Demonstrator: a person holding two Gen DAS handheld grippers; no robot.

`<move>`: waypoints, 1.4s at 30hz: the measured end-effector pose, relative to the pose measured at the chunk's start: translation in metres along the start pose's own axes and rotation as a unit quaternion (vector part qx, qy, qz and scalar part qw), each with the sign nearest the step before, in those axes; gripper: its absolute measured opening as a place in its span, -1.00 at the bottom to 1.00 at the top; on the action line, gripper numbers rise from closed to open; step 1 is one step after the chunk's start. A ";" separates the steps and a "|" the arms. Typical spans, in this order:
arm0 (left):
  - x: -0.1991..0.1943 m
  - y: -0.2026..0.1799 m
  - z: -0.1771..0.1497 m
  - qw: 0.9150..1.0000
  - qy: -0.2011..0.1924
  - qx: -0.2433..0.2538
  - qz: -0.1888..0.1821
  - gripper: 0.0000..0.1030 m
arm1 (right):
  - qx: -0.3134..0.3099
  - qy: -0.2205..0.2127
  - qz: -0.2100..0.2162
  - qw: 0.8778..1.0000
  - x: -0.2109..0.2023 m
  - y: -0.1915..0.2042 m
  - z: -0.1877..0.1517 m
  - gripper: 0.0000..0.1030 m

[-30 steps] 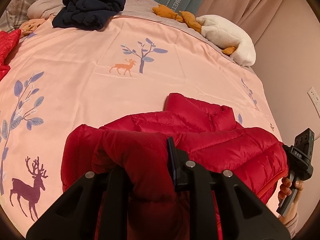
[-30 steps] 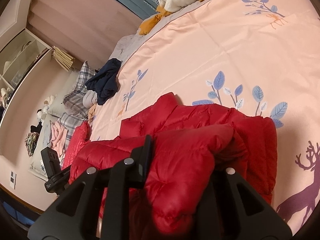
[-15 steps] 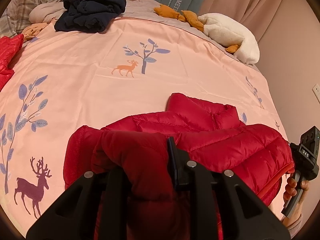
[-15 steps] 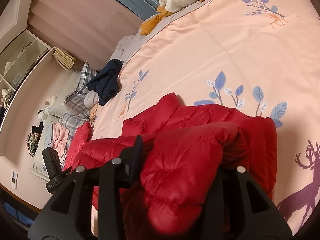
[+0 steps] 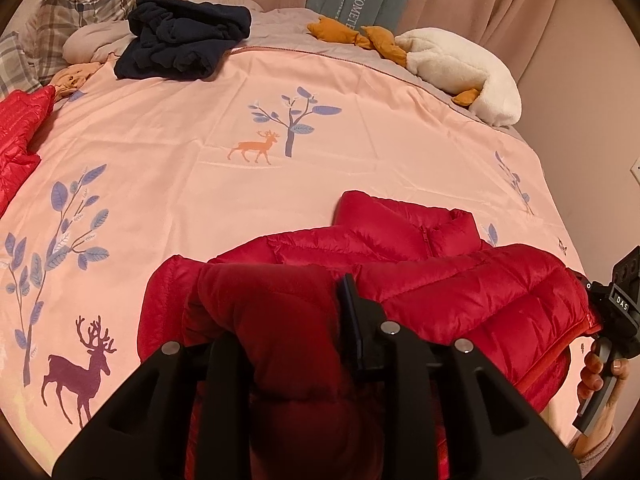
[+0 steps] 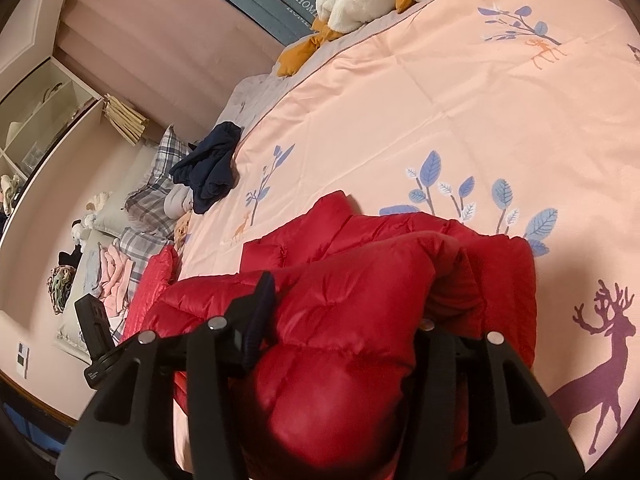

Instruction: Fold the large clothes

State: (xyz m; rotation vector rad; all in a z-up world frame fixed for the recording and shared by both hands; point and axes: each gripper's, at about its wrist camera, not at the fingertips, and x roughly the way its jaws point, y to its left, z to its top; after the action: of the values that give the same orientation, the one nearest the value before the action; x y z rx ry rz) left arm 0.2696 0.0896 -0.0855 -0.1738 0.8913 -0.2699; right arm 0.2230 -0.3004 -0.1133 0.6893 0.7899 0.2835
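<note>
A red puffer jacket [image 5: 420, 276] lies on the pink bedspread [image 5: 200, 184] near its front edge, collar pointing away from me. My left gripper [image 5: 288, 320] is shut on a bunched fold of the jacket's lower edge, lifted over the jacket body. My right gripper [image 6: 344, 320] is shut on another thick fold of the same jacket [image 6: 360, 292], with fabric bulging between the jaws. The right gripper's body also shows at the right edge of the left wrist view [image 5: 616, 312], at the jacket's side.
A dark navy garment [image 5: 180, 48] lies at the far side of the bed. A white and orange plush toy [image 5: 460, 68] rests at the far right. A second red garment [image 5: 16, 136] lies at the left edge. Plaid pillows [image 5: 72, 12] sit far left.
Both grippers have moved slightly forward over the bed, carrying the folded lower edge of the jacket toward the collar. The right gripper's jaws have spread a little wider around the fabric.
</note>
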 end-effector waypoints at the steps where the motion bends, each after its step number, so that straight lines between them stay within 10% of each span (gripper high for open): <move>1: 0.000 0.000 0.000 1.000 0.000 -0.001 0.000 -0.48 | -0.001 0.000 -0.001 1.000 0.000 0.000 0.000 -0.04; 42: -0.036 -0.013 -0.006 0.999 -0.033 0.006 -0.002 -0.16 | -0.005 -0.015 -0.006 1.000 -0.014 -0.003 0.002 0.08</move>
State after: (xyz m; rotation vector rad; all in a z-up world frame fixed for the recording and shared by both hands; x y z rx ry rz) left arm 0.2412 0.0875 -0.0594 -0.1729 0.8233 -0.2709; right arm 0.2155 -0.3101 -0.1063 0.6779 0.7644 0.2647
